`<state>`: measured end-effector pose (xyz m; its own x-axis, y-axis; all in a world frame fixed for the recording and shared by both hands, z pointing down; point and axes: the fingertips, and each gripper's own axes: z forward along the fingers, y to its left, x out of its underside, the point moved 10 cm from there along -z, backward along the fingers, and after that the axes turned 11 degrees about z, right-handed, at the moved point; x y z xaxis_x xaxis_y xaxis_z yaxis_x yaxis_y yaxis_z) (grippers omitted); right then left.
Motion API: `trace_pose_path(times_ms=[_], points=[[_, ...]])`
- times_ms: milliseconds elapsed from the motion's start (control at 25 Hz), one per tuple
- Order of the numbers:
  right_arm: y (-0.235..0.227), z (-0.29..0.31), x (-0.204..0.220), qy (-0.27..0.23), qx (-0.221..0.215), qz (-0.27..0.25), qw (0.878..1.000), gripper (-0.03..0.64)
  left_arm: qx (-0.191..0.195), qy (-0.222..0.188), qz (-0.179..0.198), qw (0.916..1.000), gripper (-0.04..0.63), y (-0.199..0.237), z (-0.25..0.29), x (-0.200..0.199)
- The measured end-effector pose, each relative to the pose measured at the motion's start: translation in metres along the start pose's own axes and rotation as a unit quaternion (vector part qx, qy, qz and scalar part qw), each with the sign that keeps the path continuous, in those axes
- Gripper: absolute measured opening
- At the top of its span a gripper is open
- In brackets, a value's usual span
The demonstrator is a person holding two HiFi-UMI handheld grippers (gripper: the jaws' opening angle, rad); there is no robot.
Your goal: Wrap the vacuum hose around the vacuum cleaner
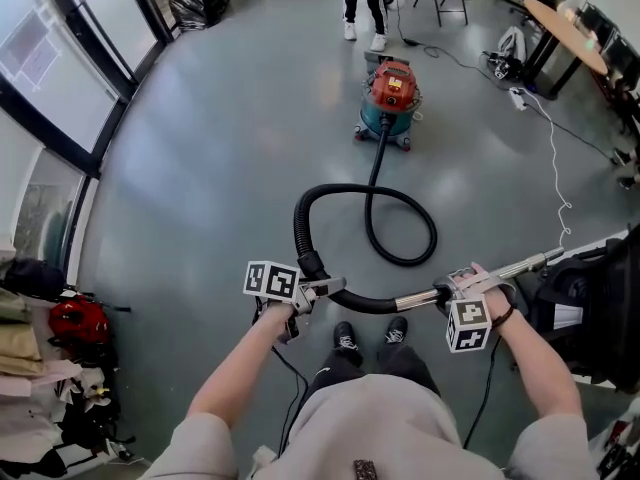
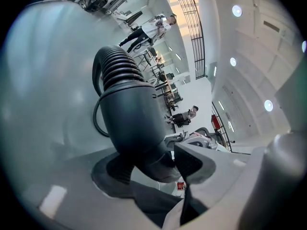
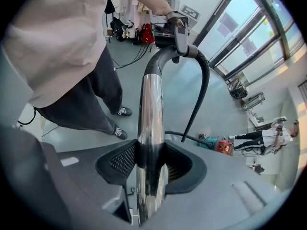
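a: left gripper (image 2: 156, 169) state?
b: jaws clamped on the black cuff (image 2: 136, 123) at the end of the ribbed hose (image 1: 400, 233). squeezed from both sides, no gap at the pads.
a: right gripper (image 3: 151, 164)?
b: jaws pinching the chrome tube (image 3: 150, 114). half closed around it, with the tube passing straight through between the pads.
a: layout from the head view?
b: both grippers held out in front of the body, left on the cuff, right on the tube. joined by the black curved handle (image 1: 365, 302) spanning between them. free end of the tube poking out to the right, past the right gripper.
a: vacuum cleaner (image 1: 390, 100) location?
b: standing on the grey floor (image 1: 220, 148), well ahead of the grippers. red top, teal body, small wheels. touched by neither gripper.
a: hose routing?
b: out of the cleaner's near side, toward the feet, round one open loop, then up into the cuff. not yet wrapped around the cleaner.
a: surroundings?
b: second person (image 1: 363, 3) standing just behind the cleaner, dark trousers, white shoes. glazed wall (image 1: 60, 68) along the left, black bag (image 1: 200, 3) near it. curved bench (image 1: 565, 28) at top right. white cable (image 1: 555, 158) trailing over the floor on the right. red bag (image 1: 78, 320) in the pile at lower left.
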<state>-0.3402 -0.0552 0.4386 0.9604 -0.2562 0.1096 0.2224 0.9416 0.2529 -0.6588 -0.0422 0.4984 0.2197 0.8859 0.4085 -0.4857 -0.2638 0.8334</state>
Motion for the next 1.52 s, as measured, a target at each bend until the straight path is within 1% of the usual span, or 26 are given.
trace_pose_path(times_ms=[240,400,520,560,600,640,680,720,760,800,840,880,960,1000,1040,1120,1160,1200,1280,1360,1440,1480,1520], points=[[-0.022,-0.004,-0.005,-0.011,-0.01,-0.008,1.0,0.189,-0.017,-0.051,-0.009,0.9985,0.249,0.007,-0.011,-0.012],[-0.033,-0.006,-0.012,-0.015,-0.01,-0.007,1.0,0.189,-0.037,-0.113,-0.024,0.9926,0.242,0.021,-0.037,-0.014],[-0.035,-0.008,-0.014,-0.01,-0.012,-0.008,1.0,0.189,-0.048,-0.131,-0.019,0.9901,0.235,0.022,-0.051,-0.011],[-0.036,-0.009,-0.015,-0.007,-0.012,-0.011,1.0,0.189,-0.055,-0.133,-0.008,0.9896,0.235,0.021,-0.054,-0.011],[-0.037,-0.009,-0.016,-0.005,-0.013,-0.013,1.0,0.189,-0.067,-0.132,0.011,0.9889,0.235,0.017,-0.058,-0.011],[-0.038,-0.008,-0.016,-0.003,-0.014,-0.017,1.0,0.189,-0.083,-0.127,0.041,0.9875,0.235,0.012,-0.061,-0.013],[-0.04,-0.008,-0.018,-0.001,-0.015,-0.02,1.0,0.189,-0.104,-0.116,0.082,0.9844,0.235,0.005,-0.064,-0.016],[-0.042,-0.008,-0.019,0.001,-0.016,-0.022,1.0,0.189,-0.128,-0.1,0.13,0.9781,0.233,-0.004,-0.067,-0.02],[-0.044,-0.007,-0.019,0.003,-0.017,-0.024,1.0,0.189,-0.151,-0.082,0.181,0.9683,0.233,-0.015,-0.069,-0.026],[-0.046,-0.007,-0.019,0.005,-0.017,-0.026,0.999,0.189,-0.169,-0.064,0.231,0.956,0.232,-0.026,-0.069,-0.032],[-0.047,-0.006,-0.019,0.007,-0.017,-0.029,0.999,0.189,-0.178,-0.049,0.277,0.9428,0.23,-0.038,-0.067,-0.037],[-0.047,-0.006,-0.018,0.009,-0.017,-0.031,0.999,0.189,-0.178,-0.035,0.322,0.9293,0.229,-0.05,-0.062,-0.041],[-0.05,-0.005,-0.017,0.011,-0.016,-0.034,0.999,0.189,-0.152,0.002,0.404,0.9018,0.229,-0.073,-0.046,-0.048],[-0.052,-0.005,-0.016,0.011,-0.016,-0.036,0.999,0.189,-0.134,0.028,0.442,0.8867,0.229,-0.083,-0.034,-0.05],[-0.054,-0.005,-0.015,0.011,-0.015,-0.036,0.999,0.189,-0.119,0.059,0.476,0.8694,0.229,-0.091,-0.02,-0.051],[-0.058,-0.006,-0.012,0.01,-0.015,-0.037,0.999,0.189,-0.096,0.126,0.537,0.8283,0.229,-0.106,0.012,-0.05],[-0.059,-0.007,-0.01,0.01,-0.015,-0.038,0.999,0.19,-0.083,0.158,0.561,0.8087,0.23,-0.113,0.028,-0.047],[-0.059,-0.007,-0.007,0.011,-0.017,-0.038,0.999,0.189,-0.068,0.187,0.576,0.7925,0.23,-0.119,0.043,-0.045],[-0.064,-0.008,-0.003,0.011,-0.019,-0.04,0.999,0.189,-0.039,0.237,0.595,0.7671,0.23,-0.127,0.071,-0.042],[-0.068,-0.009,0.003,0.01,-0.023,-0.045,0.999,0.189,-0.03,0.276,0.609,0.7431,0.23,-0.13,0.097,-0.04],[-0.072,-0.012,0.011,0.01,-0.027,-0.051,0.998,0.189,-0.03,0.305,0.621,0.7214,0.232,-0.129,0.124,-0.039],[-0.074,-0.014,0.014,0.009,-0.027,-0.053,0.998,0.189,-0.027,0.316,0.624,0.7141,0.232,-0.129,0.136,-0.038],[-0.076,-0.016,0.017,0.007,-0.028,-0.056,0.998,0.189,-0.02,0.327,0.624,0.7094,0.232,-0.131,0.148,-0.037]])
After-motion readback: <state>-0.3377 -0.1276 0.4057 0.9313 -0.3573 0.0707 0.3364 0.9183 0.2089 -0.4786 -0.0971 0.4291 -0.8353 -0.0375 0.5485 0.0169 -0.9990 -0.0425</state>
